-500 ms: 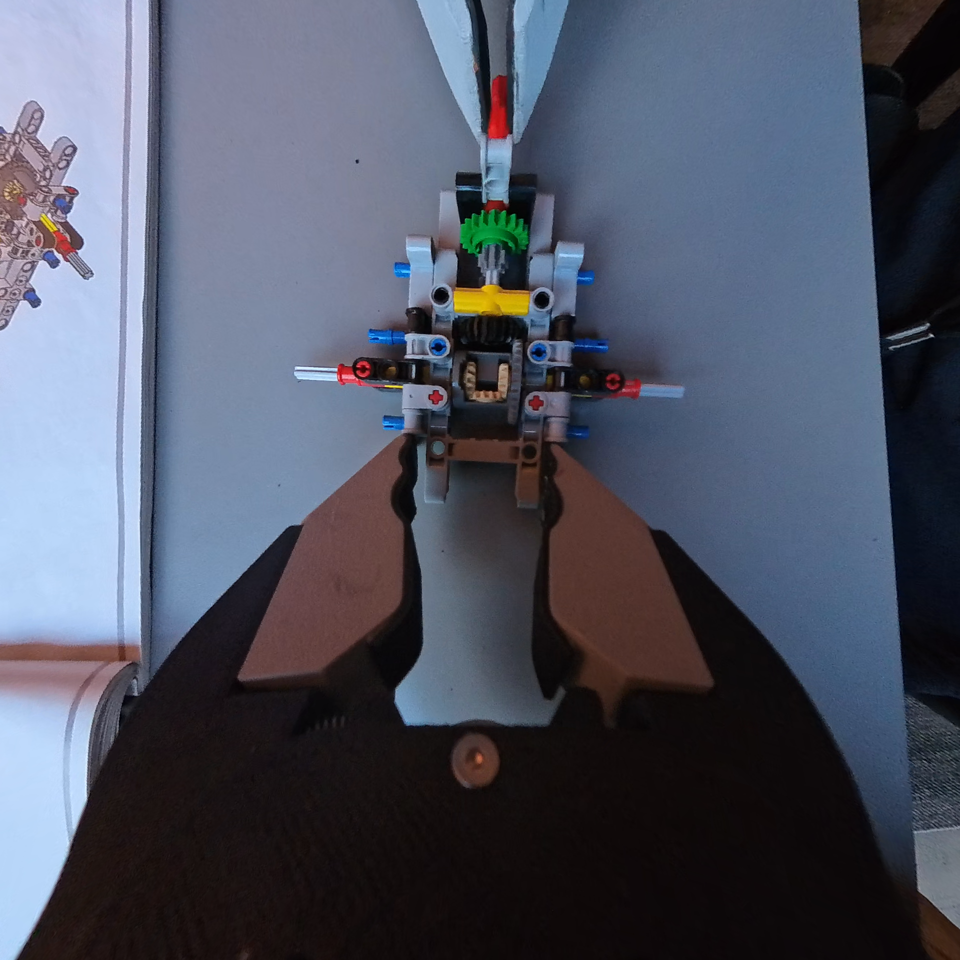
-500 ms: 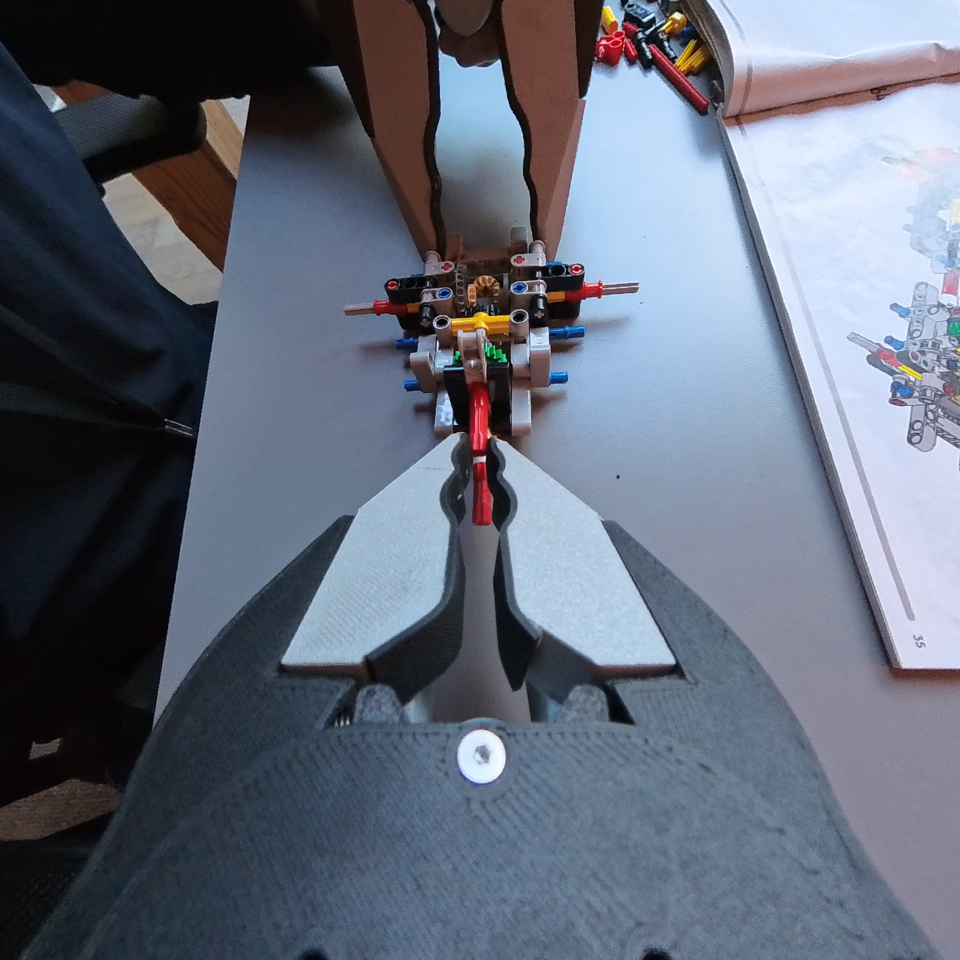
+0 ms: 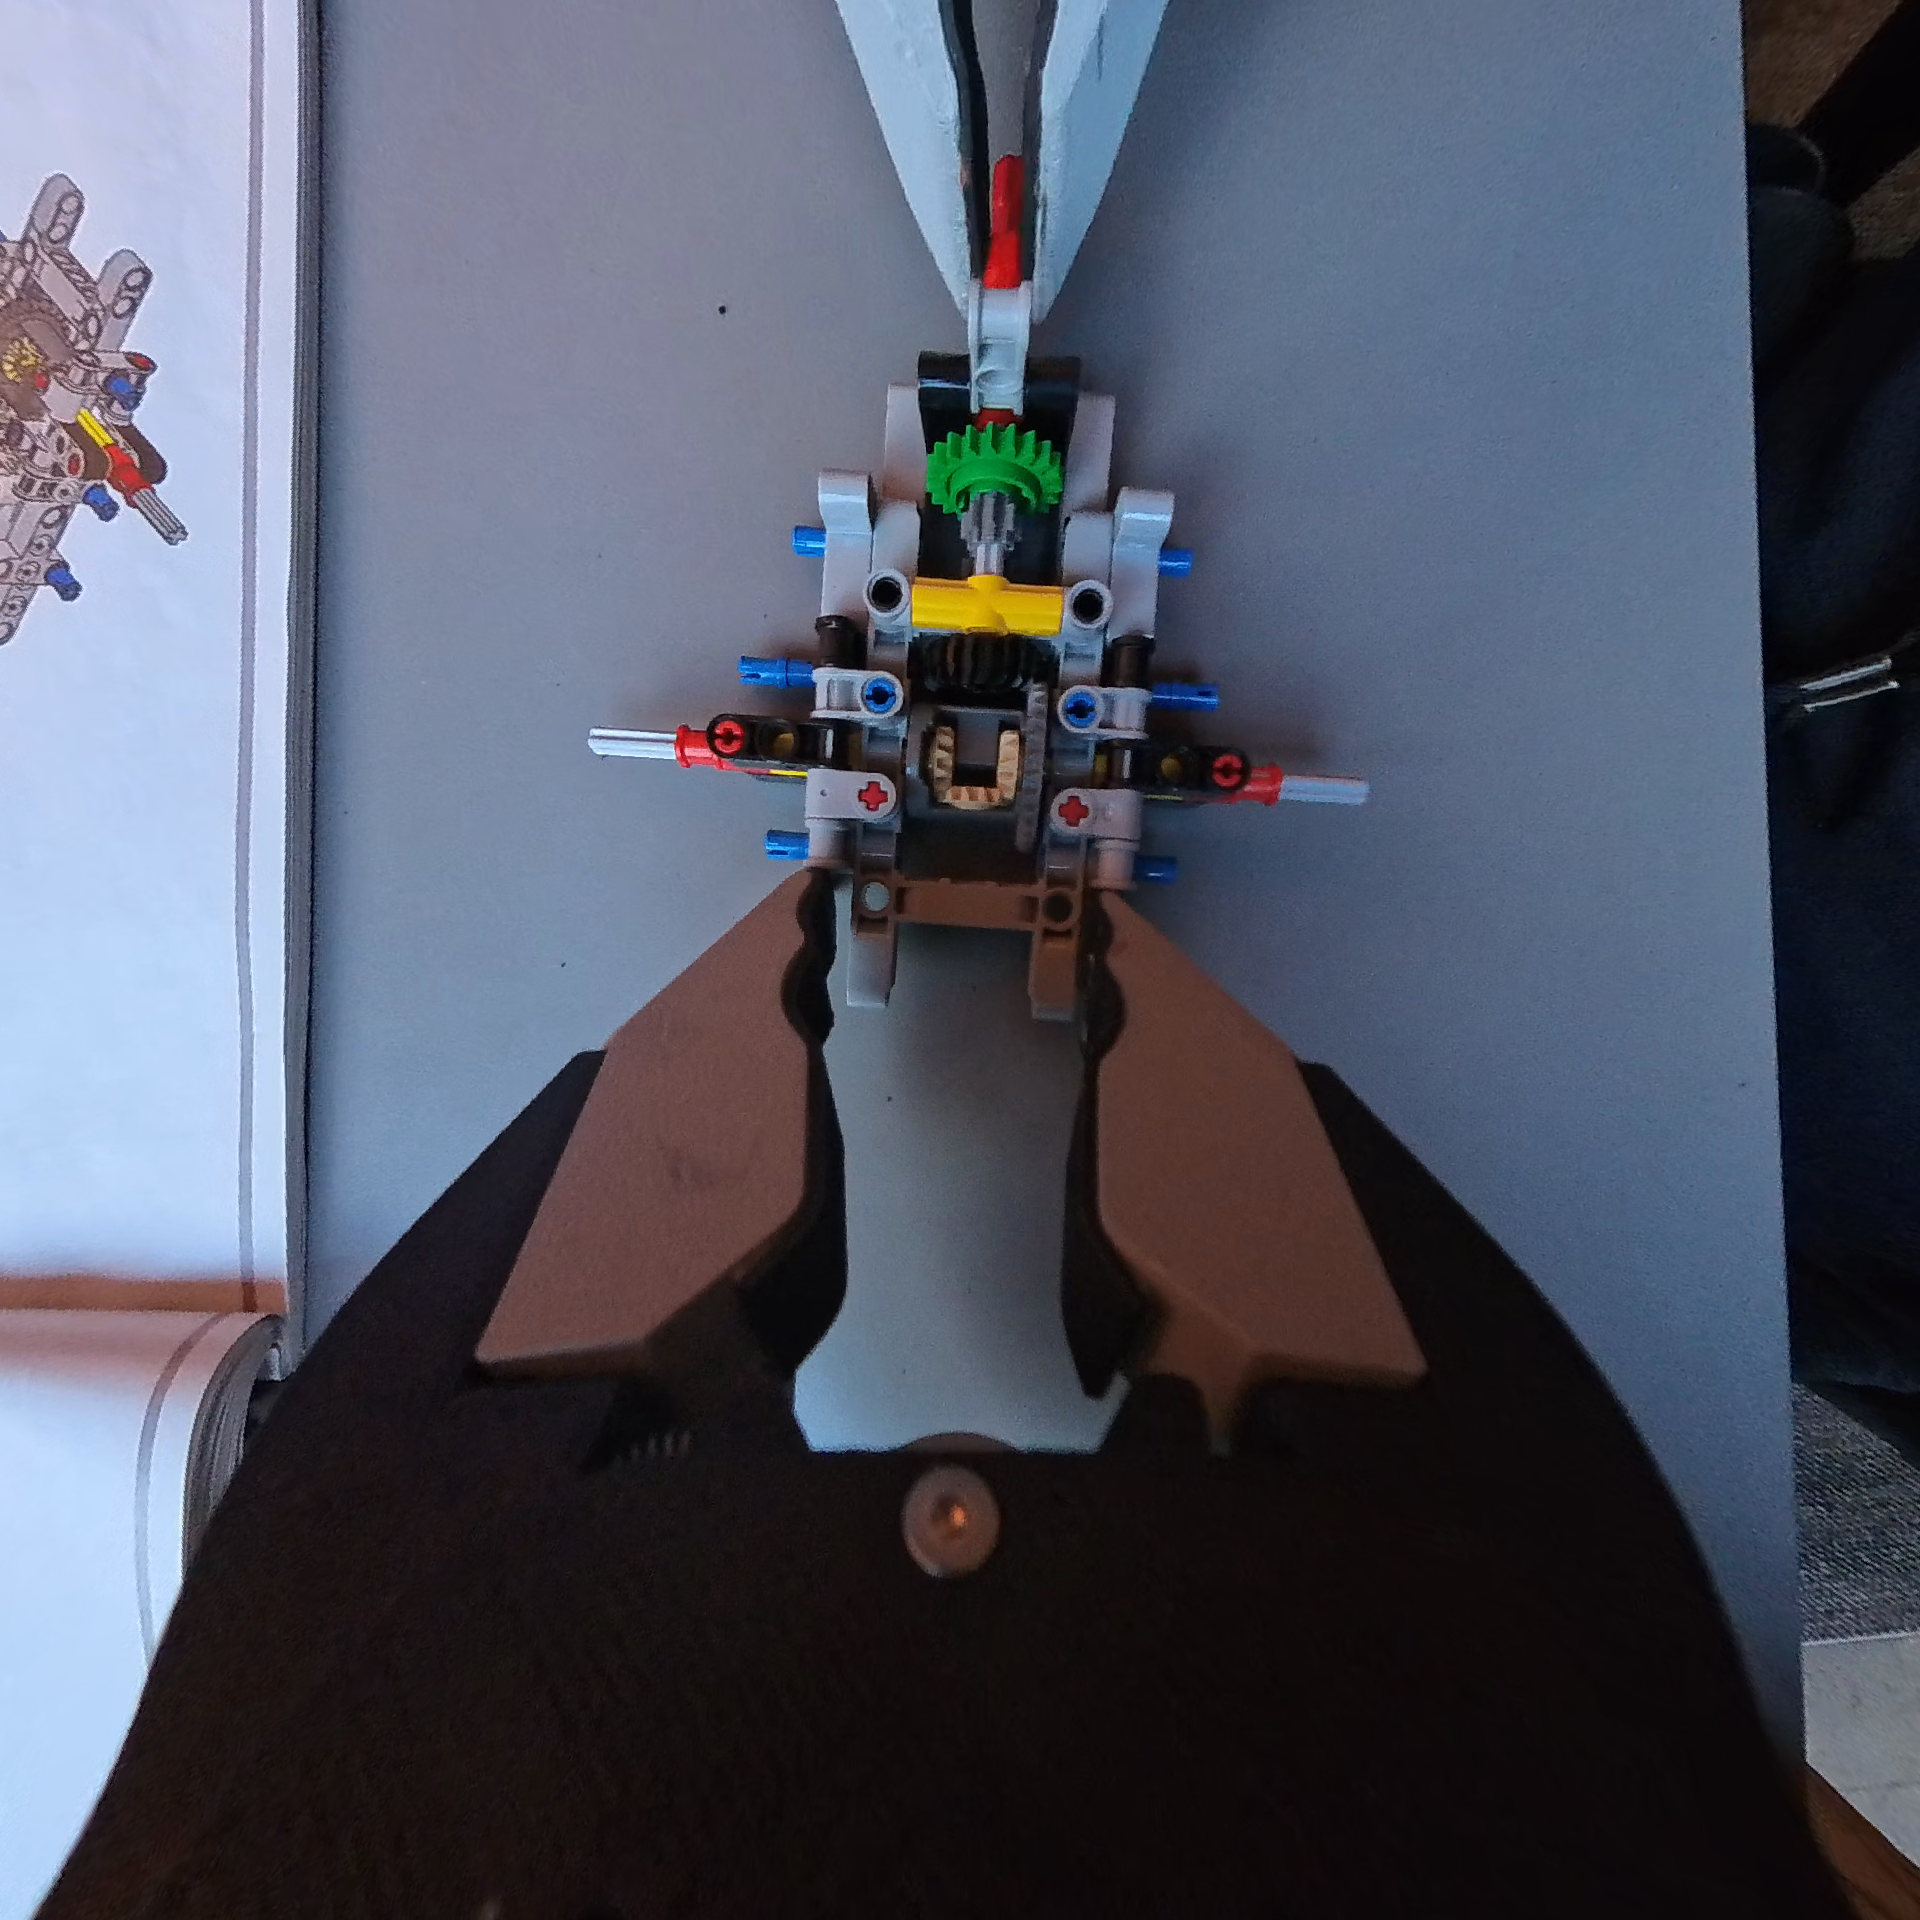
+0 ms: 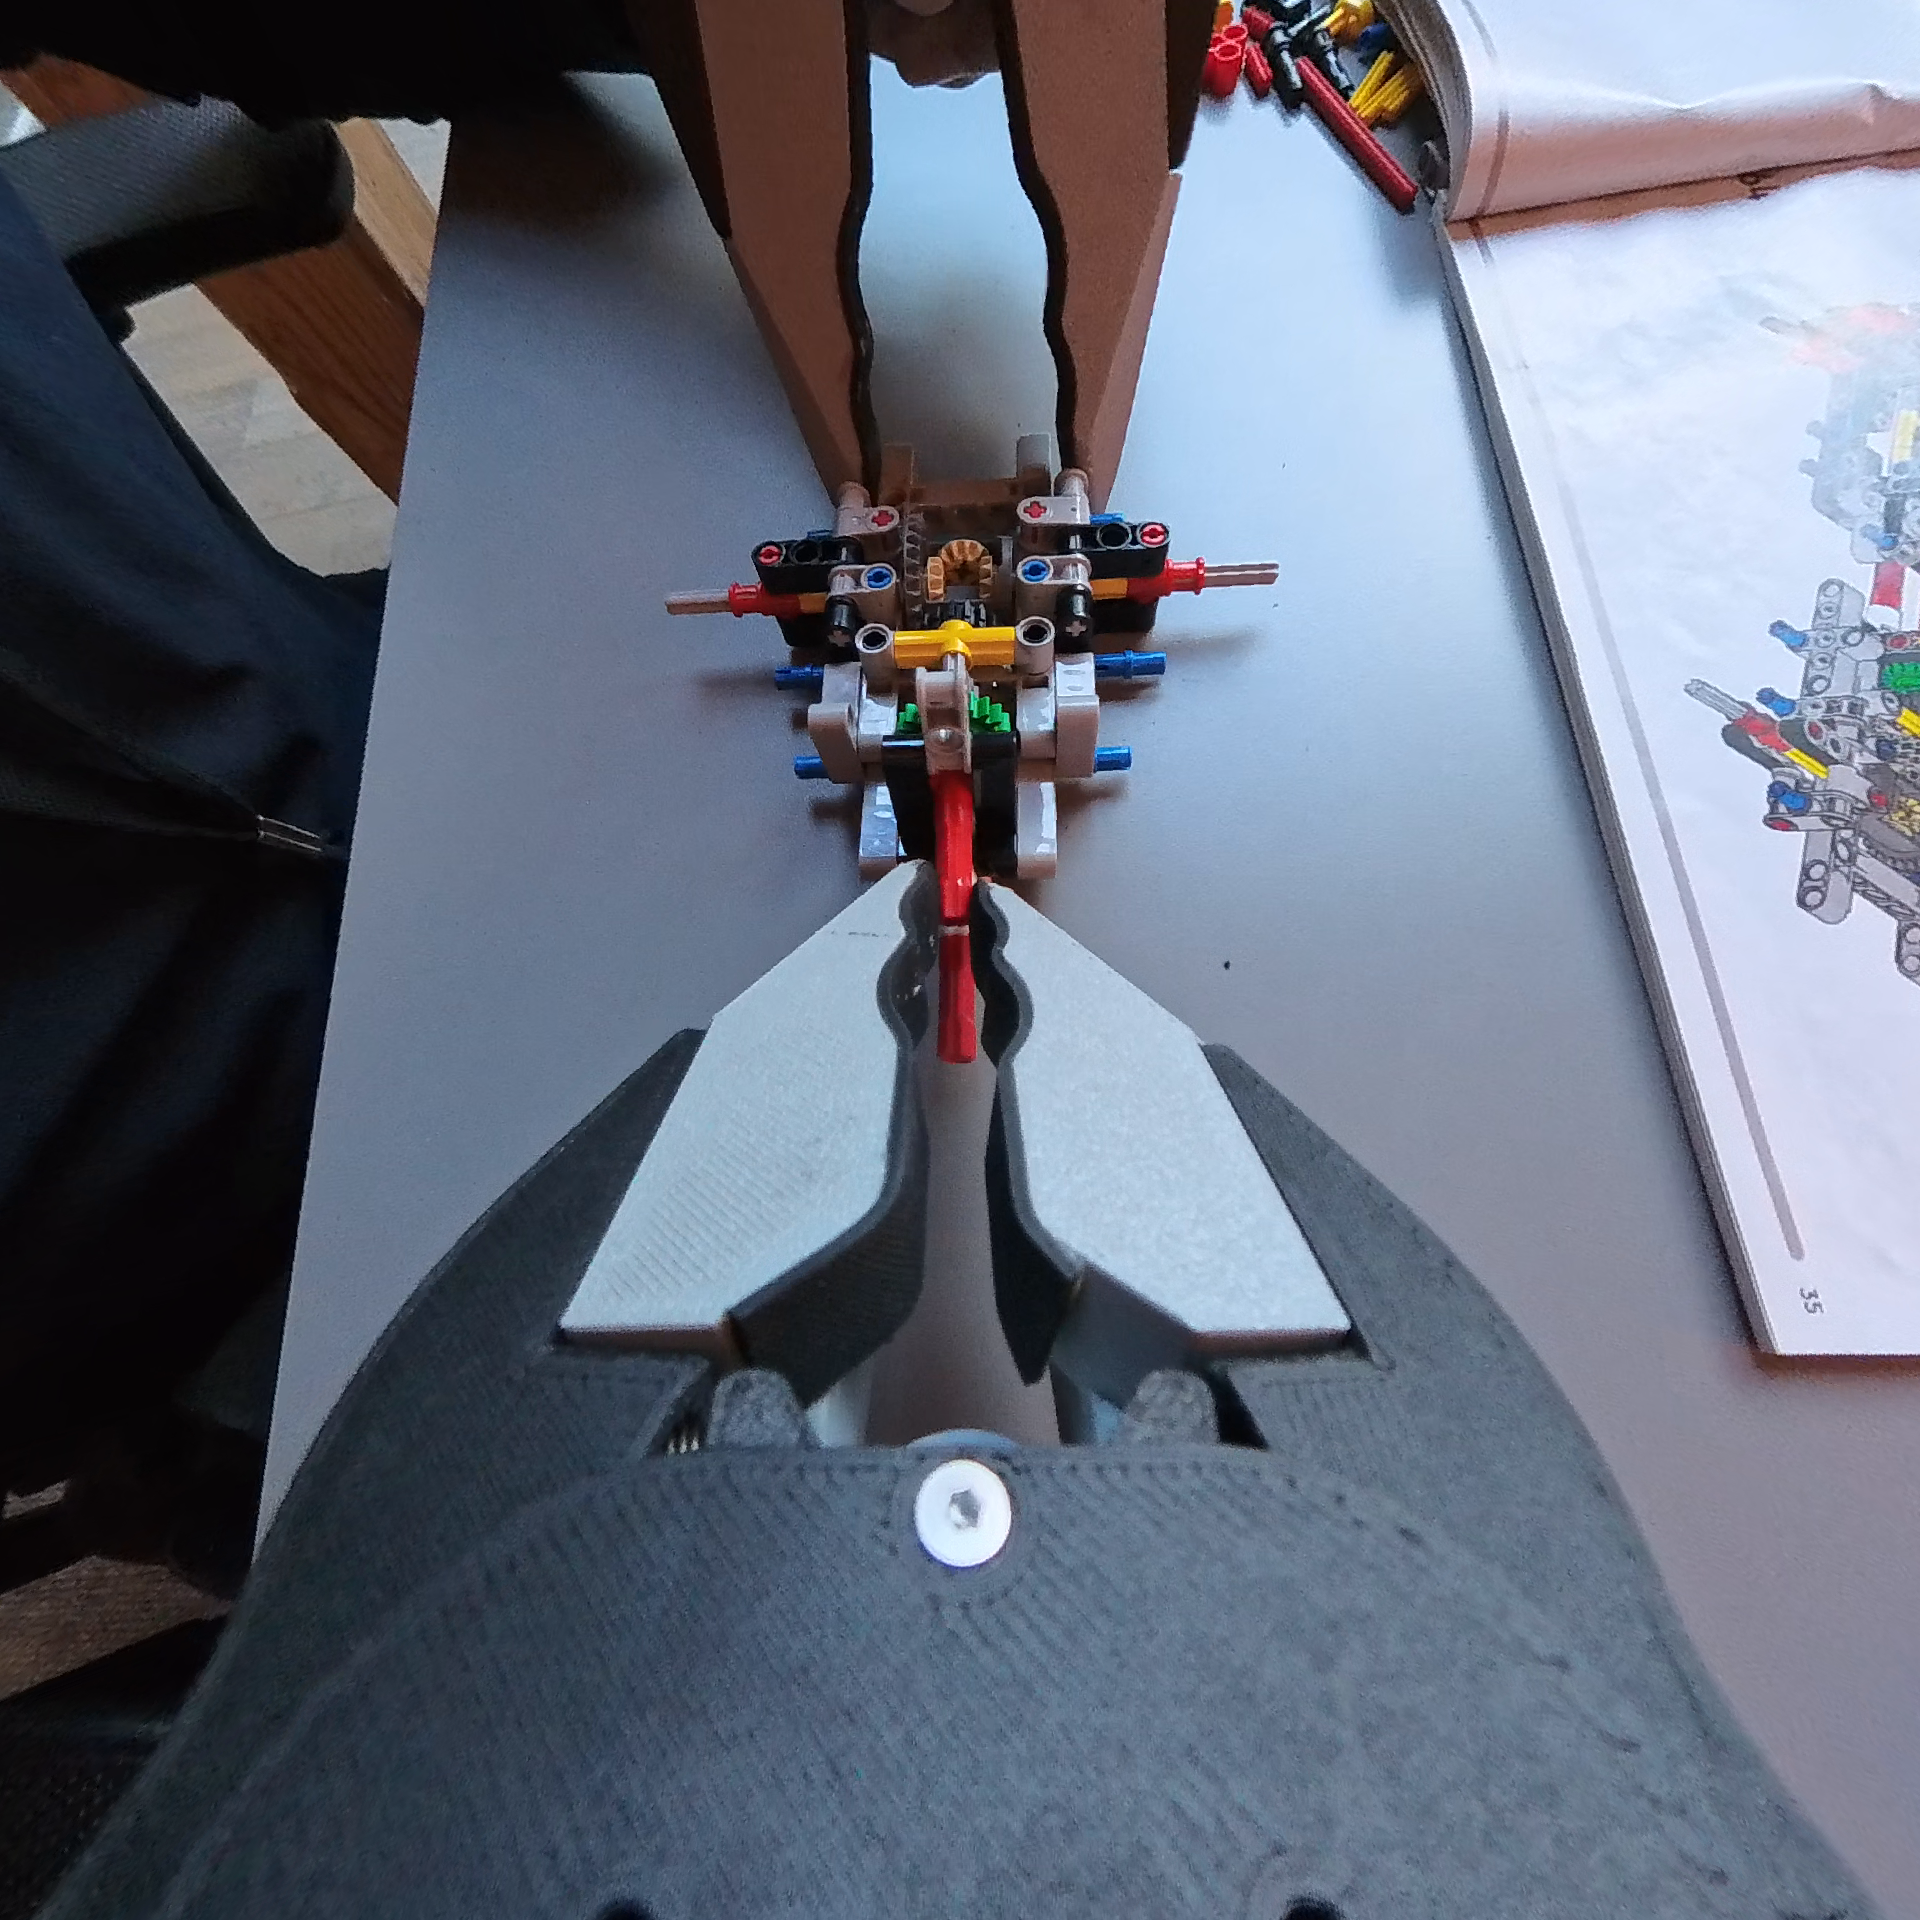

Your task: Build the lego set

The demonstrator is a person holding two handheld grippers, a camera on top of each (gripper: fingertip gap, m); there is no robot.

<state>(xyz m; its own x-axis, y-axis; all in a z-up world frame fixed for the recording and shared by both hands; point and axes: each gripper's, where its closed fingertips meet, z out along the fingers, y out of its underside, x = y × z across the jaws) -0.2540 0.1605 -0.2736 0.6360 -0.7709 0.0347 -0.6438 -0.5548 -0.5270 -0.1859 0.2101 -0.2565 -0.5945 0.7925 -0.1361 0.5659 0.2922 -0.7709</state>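
1. Grey tabletop (image 4: 582, 582) carries everything. An open instruction booklet (image 4: 1662, 727) lies along one long edge, printed with coloured build drawings; beyond the other edge, dark clothing of a person and a wooden chair part.

2. Left tool (image 3: 961, 935), brown fingers with black wavy pads, stands at medium width. Its fingertips (image 3: 800, 914) bracket the two grey legs at the near end of the brick assembly (image 3: 977, 707); the pads sit tight against the outer faces of those legs (the right wrist view shows the same hold from the far side).

3. Right tool (image 4: 951, 935), grey fingers with dark pads, is nearly closed and pinches a thin red axle (image 4: 954, 894) between its pads. The axle's free end pokes back between the fingers.

4. The brick assembly rests flat on the tabletop midway between the two tools: grey frame, black and tan gears in the centre, blue pins sticking out both sides, red-tipped grey axles projecting left and right.

5. The red axle runs into a light-grey connector (image 4: 948, 727) at the assembly's end, just beside a green gear (image 3: 992, 473) and a yellow cross-piece (image 3: 987, 603).

6. Loose red, yellow and black pieces (image 4: 1320, 62) lie at the tabletop's far corner, well apart, near the booklet.
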